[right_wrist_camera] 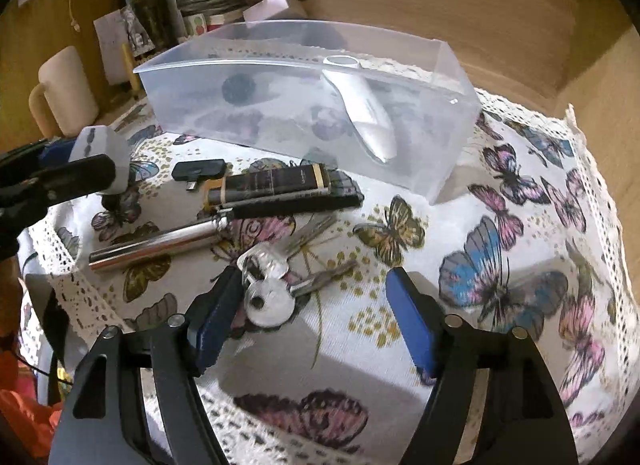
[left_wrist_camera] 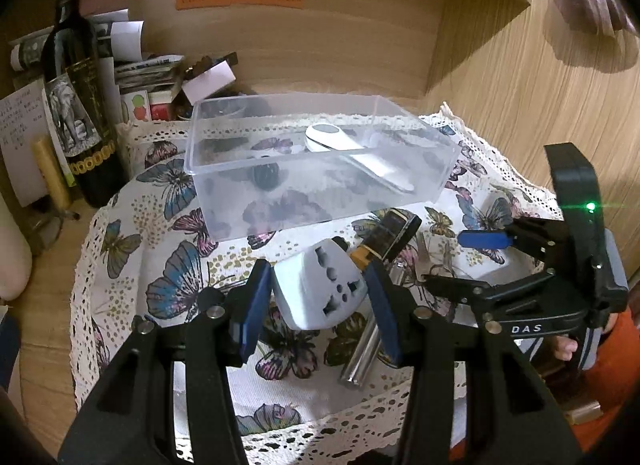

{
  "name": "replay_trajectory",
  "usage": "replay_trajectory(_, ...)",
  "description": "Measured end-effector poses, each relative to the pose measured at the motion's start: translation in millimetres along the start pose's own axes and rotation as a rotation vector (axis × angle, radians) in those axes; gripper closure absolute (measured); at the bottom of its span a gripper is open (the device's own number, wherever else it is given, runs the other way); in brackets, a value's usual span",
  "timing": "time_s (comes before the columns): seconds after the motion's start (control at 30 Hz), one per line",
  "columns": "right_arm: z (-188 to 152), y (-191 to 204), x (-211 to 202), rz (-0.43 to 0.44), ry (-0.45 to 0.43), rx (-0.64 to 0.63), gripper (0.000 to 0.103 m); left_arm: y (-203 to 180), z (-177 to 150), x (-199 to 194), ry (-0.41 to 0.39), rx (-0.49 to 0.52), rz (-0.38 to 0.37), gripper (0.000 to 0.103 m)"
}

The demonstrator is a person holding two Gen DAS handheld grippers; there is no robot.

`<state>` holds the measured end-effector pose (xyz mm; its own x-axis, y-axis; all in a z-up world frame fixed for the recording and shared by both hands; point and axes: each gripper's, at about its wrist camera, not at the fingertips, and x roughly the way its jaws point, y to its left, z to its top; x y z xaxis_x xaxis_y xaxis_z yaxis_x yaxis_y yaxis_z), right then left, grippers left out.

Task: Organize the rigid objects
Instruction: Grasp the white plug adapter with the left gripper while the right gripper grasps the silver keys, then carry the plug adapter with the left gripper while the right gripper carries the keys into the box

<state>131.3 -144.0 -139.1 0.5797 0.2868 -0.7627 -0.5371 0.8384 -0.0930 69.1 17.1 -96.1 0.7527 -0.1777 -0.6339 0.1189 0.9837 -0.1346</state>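
Note:
My left gripper [left_wrist_camera: 318,289] is shut on a white travel adapter [left_wrist_camera: 320,285], held just above the cloth in front of the clear plastic box [left_wrist_camera: 224,185]; it also shows in the right wrist view [right_wrist_camera: 100,149]. The box [right_wrist_camera: 440,173] holds a white handheld device [right_wrist_camera: 364,113] and a dark round object [right_wrist_camera: 239,89]. My right gripper [right_wrist_camera: 316,305] is open and low over the cloth, its left finger [right_wrist_camera: 218,317] beside a bunch of keys [right_wrist_camera: 268,293]. A dark lighter [right_wrist_camera: 276,181], a chrome tube [right_wrist_camera: 156,245] and a black dongle [right_wrist_camera: 198,171] lie on the cloth.
A butterfly-print cloth [right_wrist_camera: 520,265] with a lace edge covers the wooden desk. A wine bottle [left_wrist_camera: 76,105], papers and small boxes stand at the back left. A cream mug [right_wrist_camera: 64,93] stands left of the box. A wooden wall [left_wrist_camera: 520,105] rises on the right.

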Motion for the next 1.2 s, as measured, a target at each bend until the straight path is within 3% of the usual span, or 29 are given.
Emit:
replay_trajectory(0.07,1,2,1,0.021,-0.004,-0.024,0.046,1,1,0,-0.003,-0.003,0.002,0.055)
replay_trajectory(0.2,-1,8,0,0.013,-0.025,-0.039,0.053,3,2,1,-0.005,-0.012,0.009,0.055)
replay_trajectory(0.23,-1,9,-2,0.007,-0.032,-0.033,0.064,4,2,1,-0.006,-0.014,0.009,0.055)
replay_trajectory(0.27,-1,9,-4,0.016,-0.038,-0.022,0.067,5,3,1,-0.006,-0.018,0.009,0.055)
replay_trajectory(0.43,-2,11,-13,0.003,-0.073,-0.008,0.073,7,9,0,-0.019,-0.020,0.018,0.055)
replay_trajectory(0.6,-6,12,-14,-0.010,-0.074,-0.028,0.072,7,12,-1,-0.028,-0.019,0.019,0.055)
replay_trajectory(0.73,-10,7,-14,-0.015,-0.039,0.012,0.054,6,13,-1,-0.029,-0.016,0.021,0.055)
replay_trajectory(0.93,-18,8,-19,-0.024,-0.040,0.016,0.053,8,14,1,-0.019,-0.021,0.014,0.055)
replay_trajectory(1.0,-16,9,-16,-0.033,-0.033,0.008,0.049,8,14,2,-0.016,-0.022,0.011,0.055)
replay_trajectory(1.07,-13,8,-11,-0.042,-0.023,-0.005,0.038,8,14,3,-0.015,-0.021,0.008,0.055)
replay_trajectory(1.2,-3,0,-2,-0.002,-0.008,-0.015,0.037,8,14,3,-0.016,-0.008,0.013,0.055)
